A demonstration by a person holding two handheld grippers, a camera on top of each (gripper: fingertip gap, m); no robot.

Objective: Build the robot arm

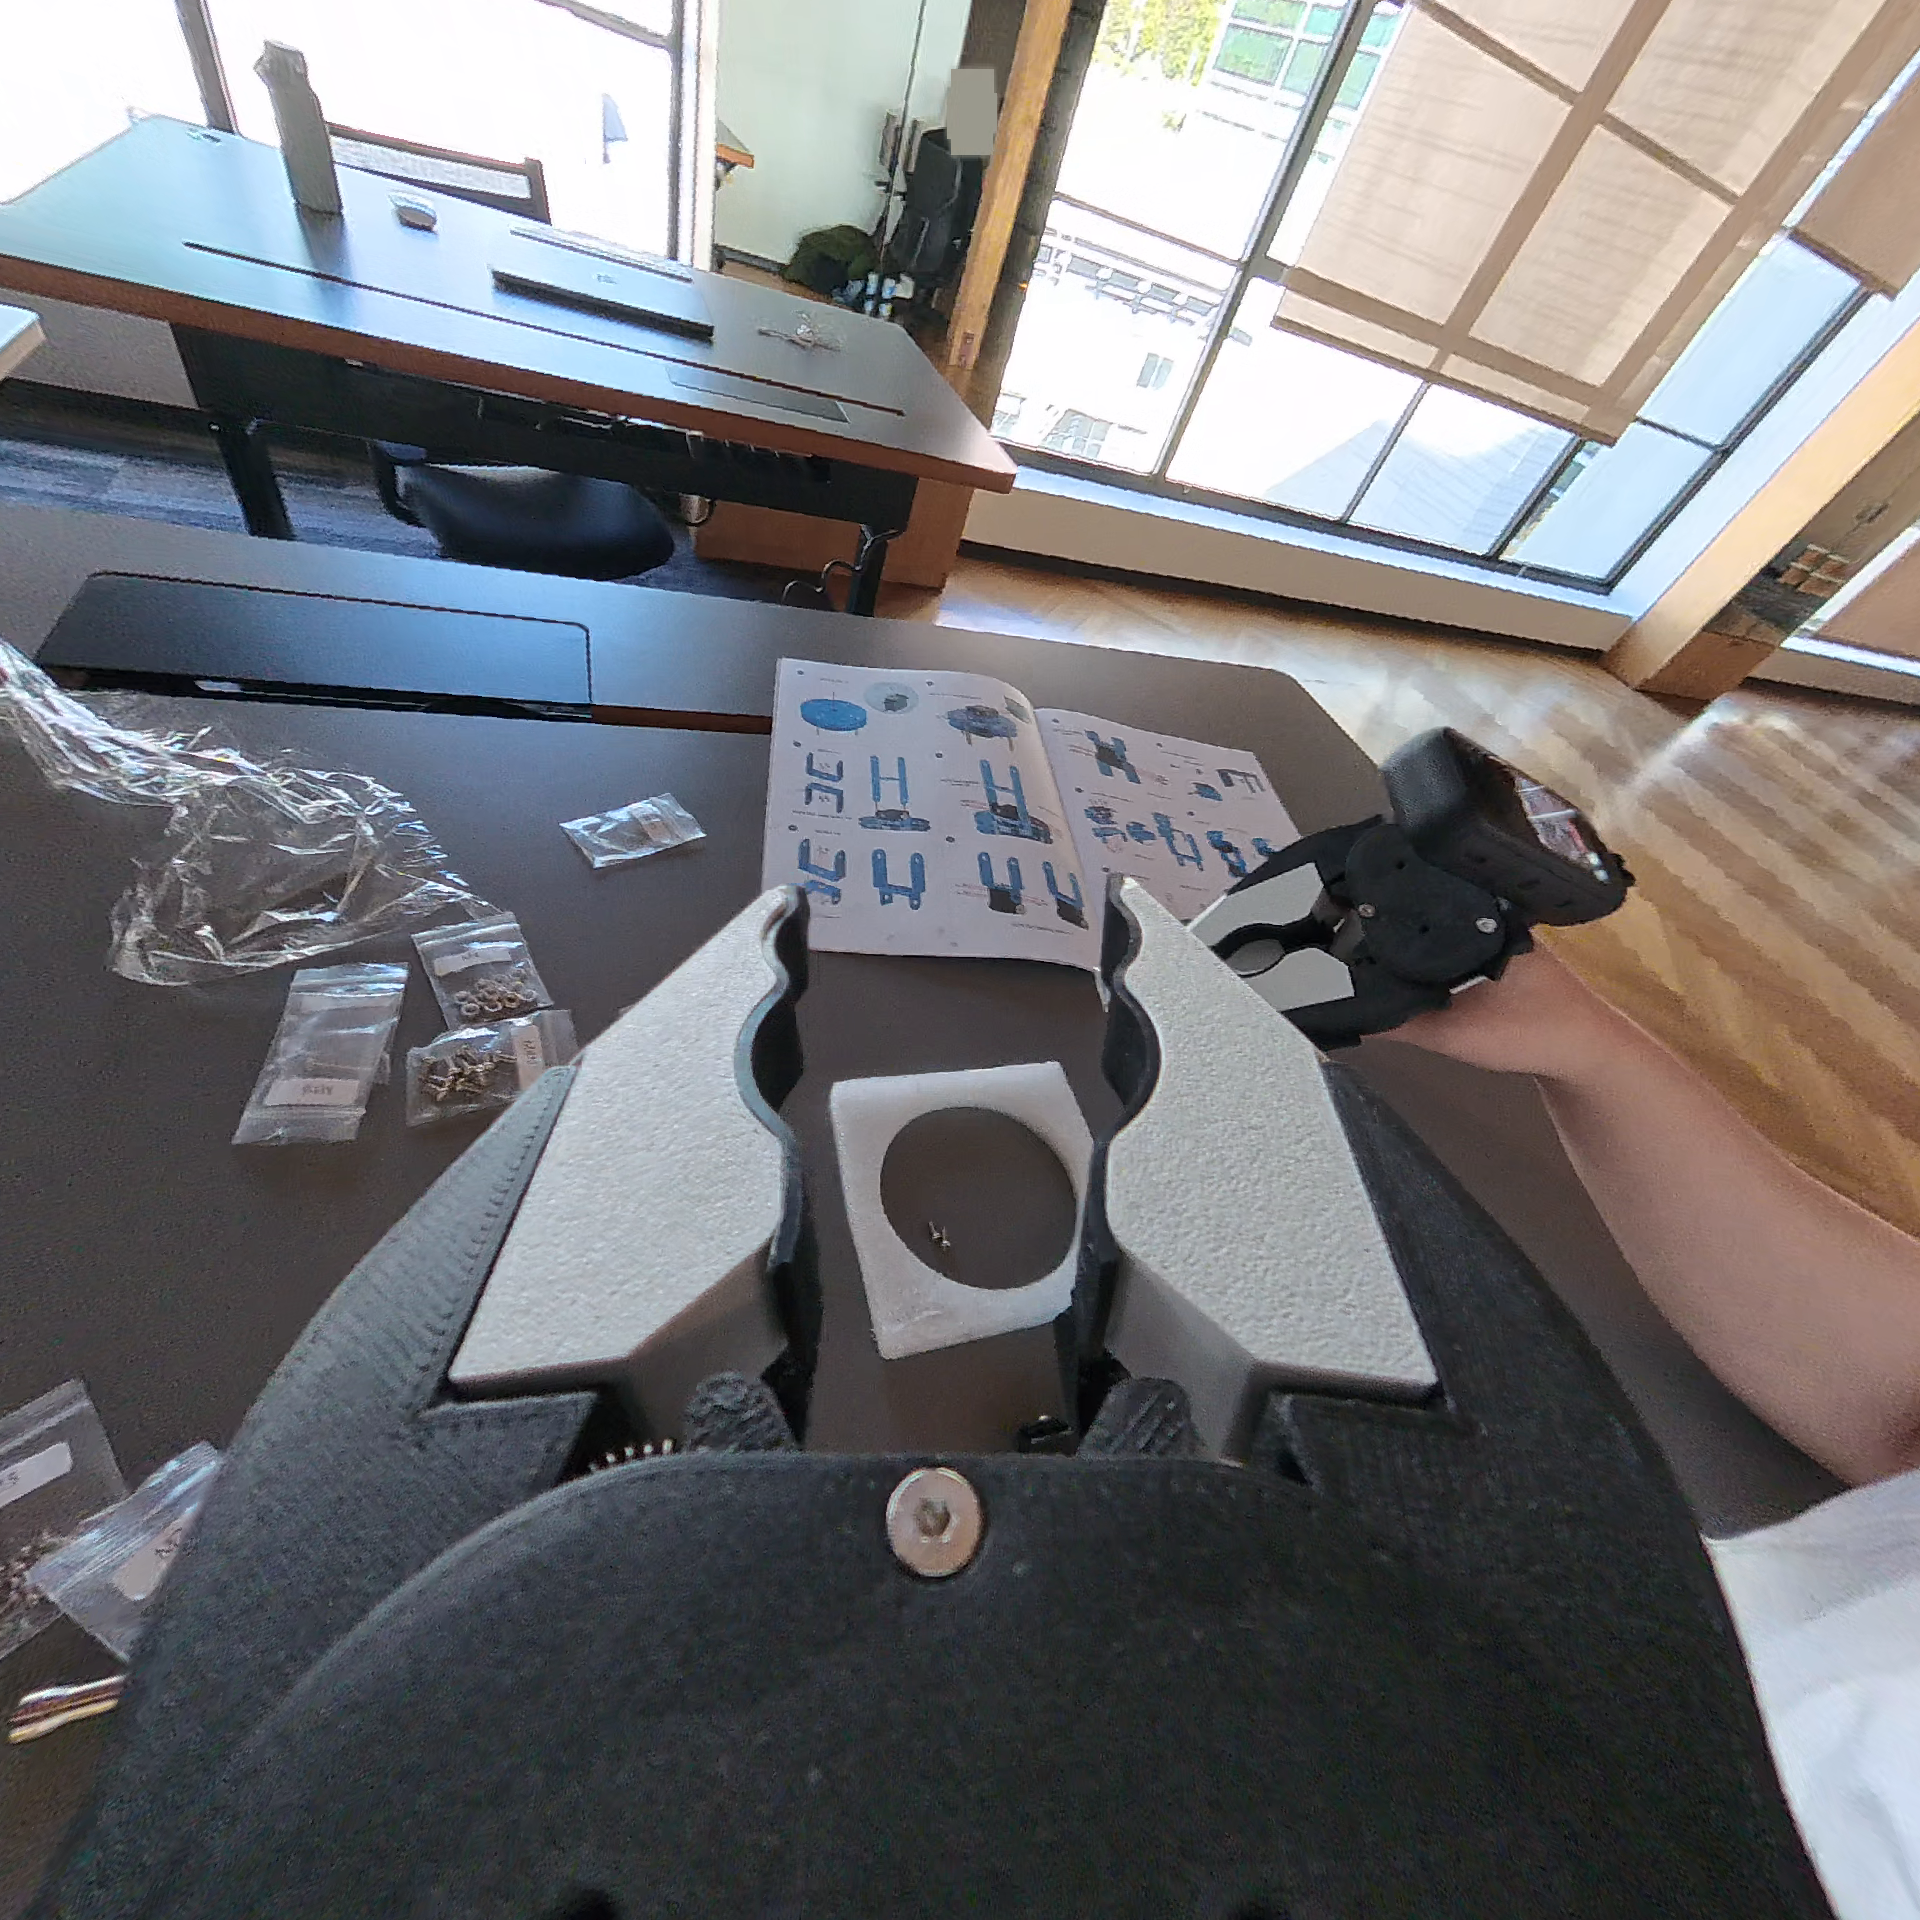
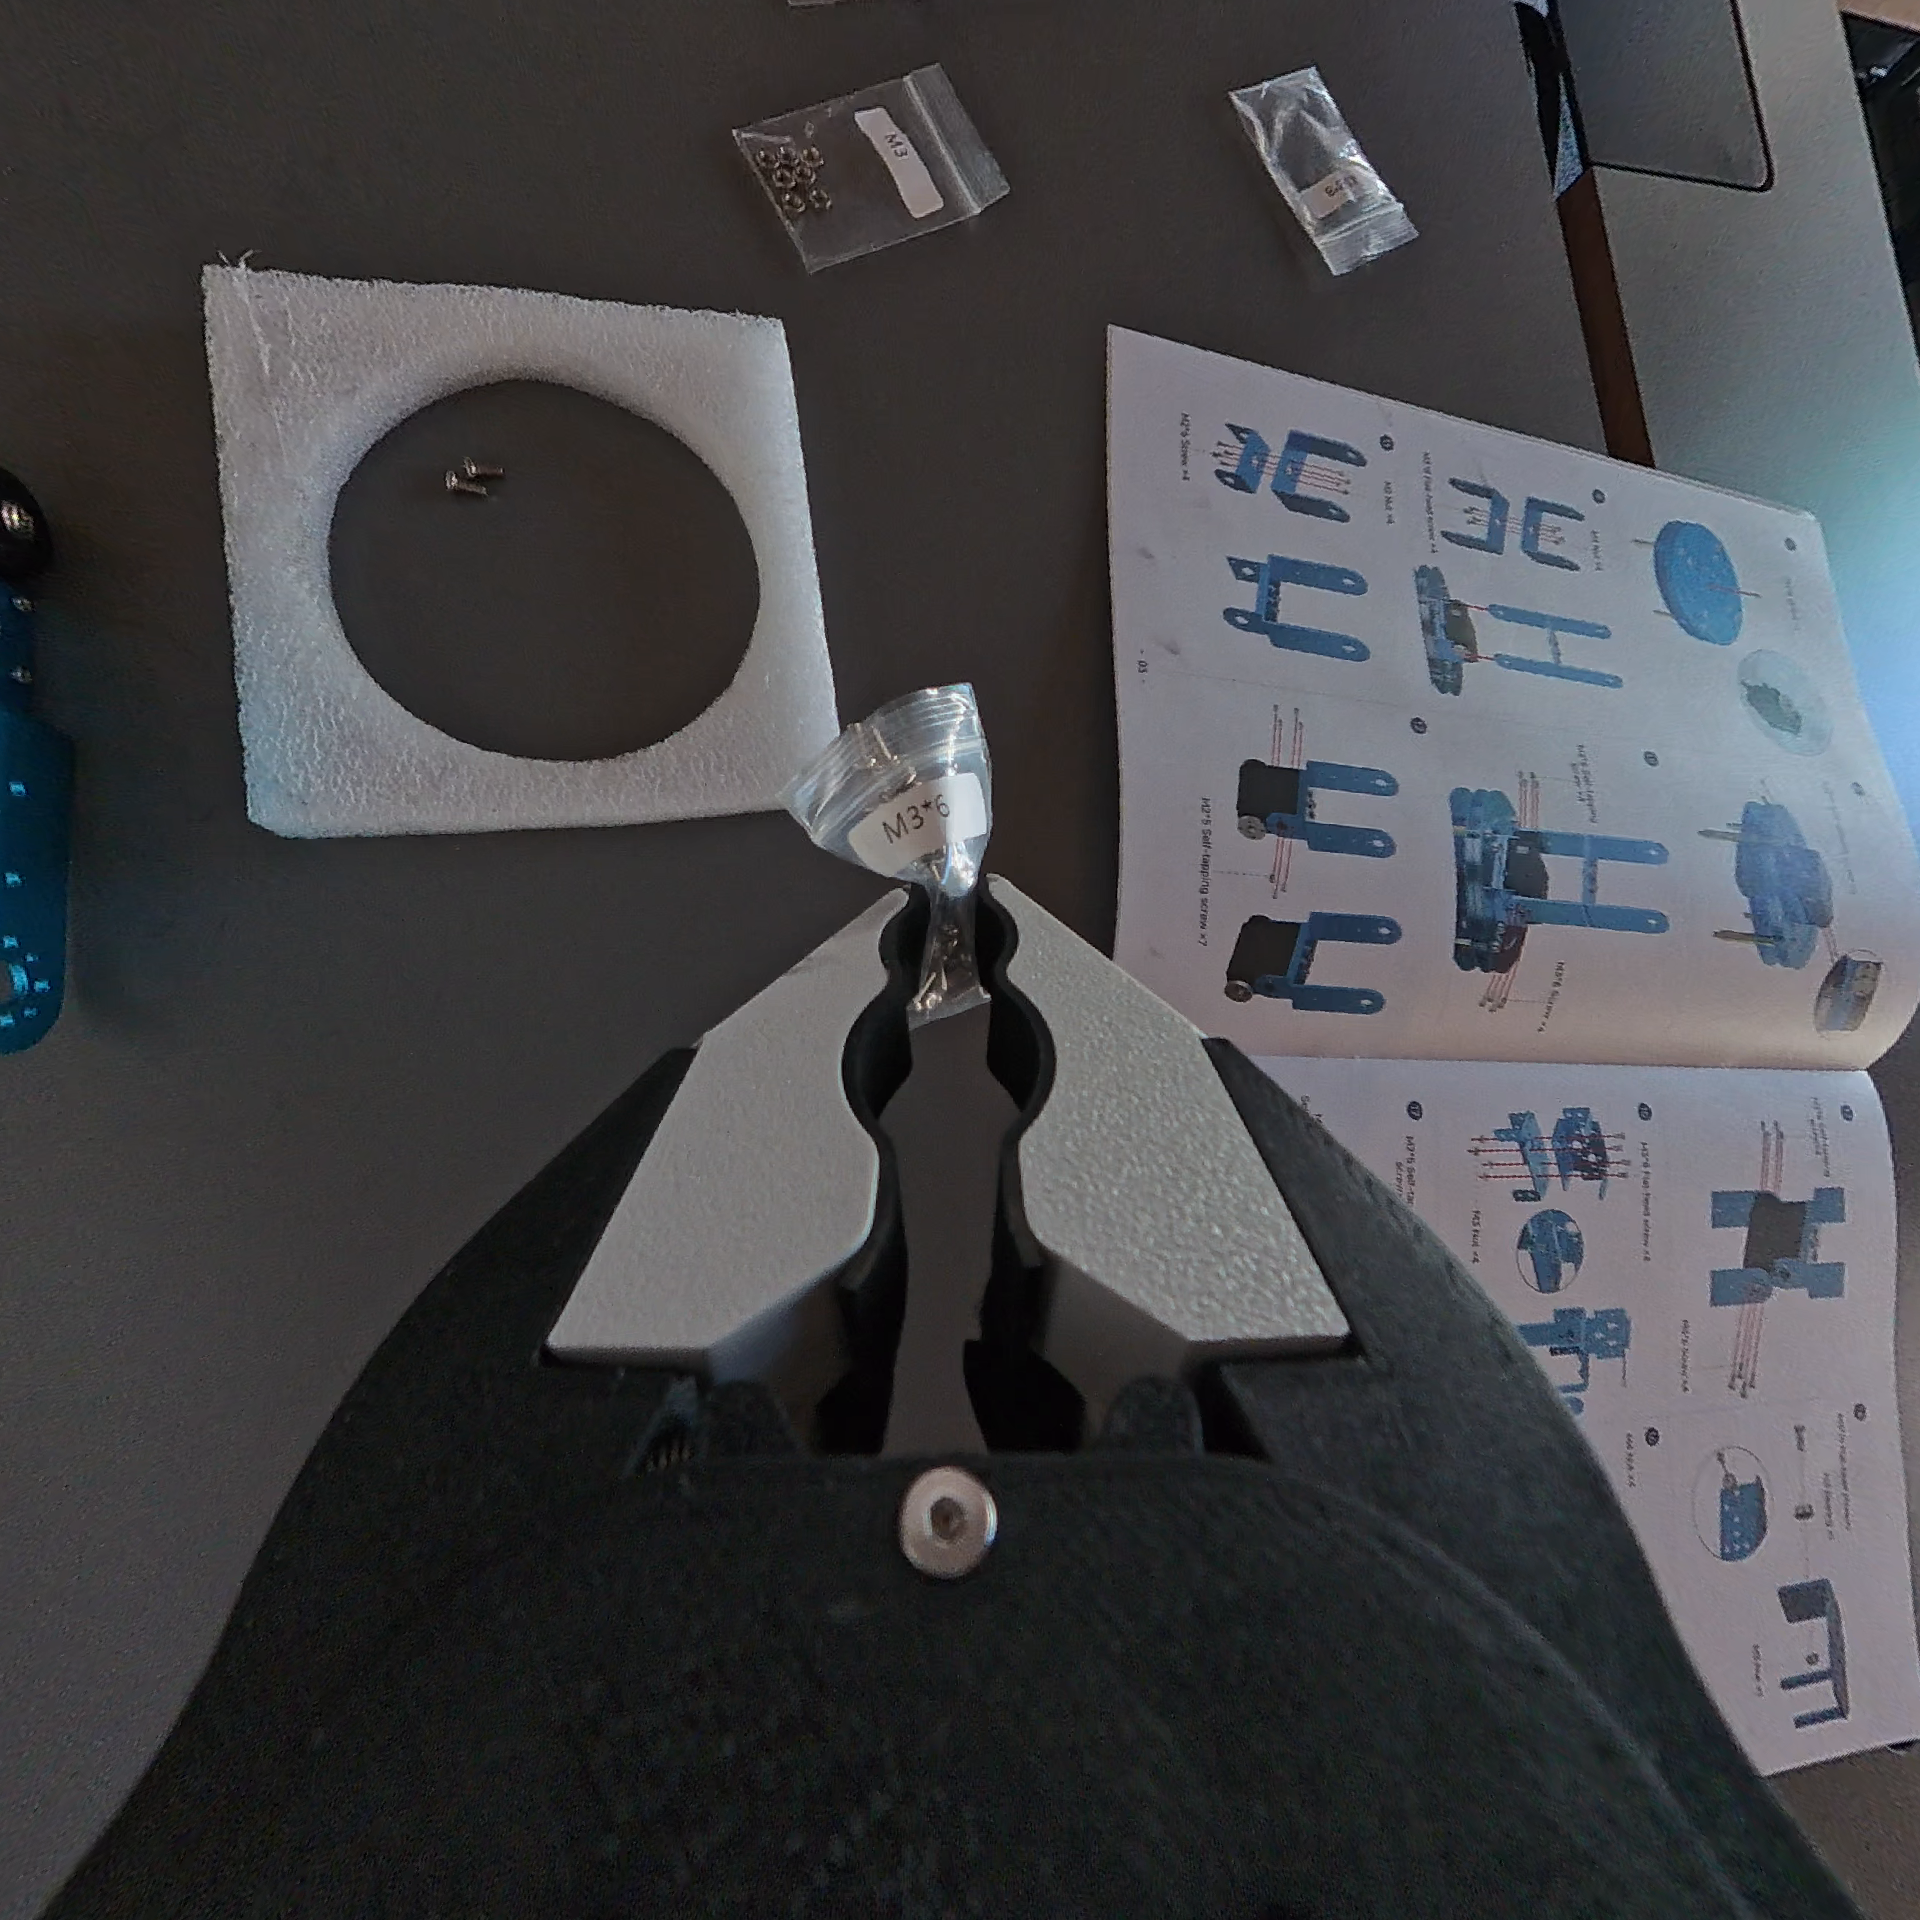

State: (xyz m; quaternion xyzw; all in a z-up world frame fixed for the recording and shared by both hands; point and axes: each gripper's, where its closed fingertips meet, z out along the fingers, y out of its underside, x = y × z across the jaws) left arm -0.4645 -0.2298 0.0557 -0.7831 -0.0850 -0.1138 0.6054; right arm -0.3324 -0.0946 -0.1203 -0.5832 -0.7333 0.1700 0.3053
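My left gripper (image 1: 954, 914) is open and empty above a white foam square (image 1: 971, 1309) with a round hole. Two small screws (image 1: 940, 1234) lie on the dark table inside the hole. My right gripper (image 2: 945, 894) is shut on a small clear bag of screws (image 2: 914, 790) with a white label, held above the table near the foam square's (image 2: 520, 312) corner. The loose screws (image 2: 470, 478) show inside the hole there too. The right gripper also shows at the right of the left wrist view (image 1: 1262, 951), held by a hand.
An open instruction booklet (image 1: 935, 810) (image 2: 1455, 727) lies beyond the foam. Several small bags of hardware (image 1: 457, 1029) (image 2: 868, 166) and crumpled clear plastic (image 1: 229, 831) lie on the left. A blue metal part (image 2: 26, 831) sits at the left edge. The table edge (image 1: 1351, 717) is on the right. My right fingertips sit around 25 cm from my left ones.
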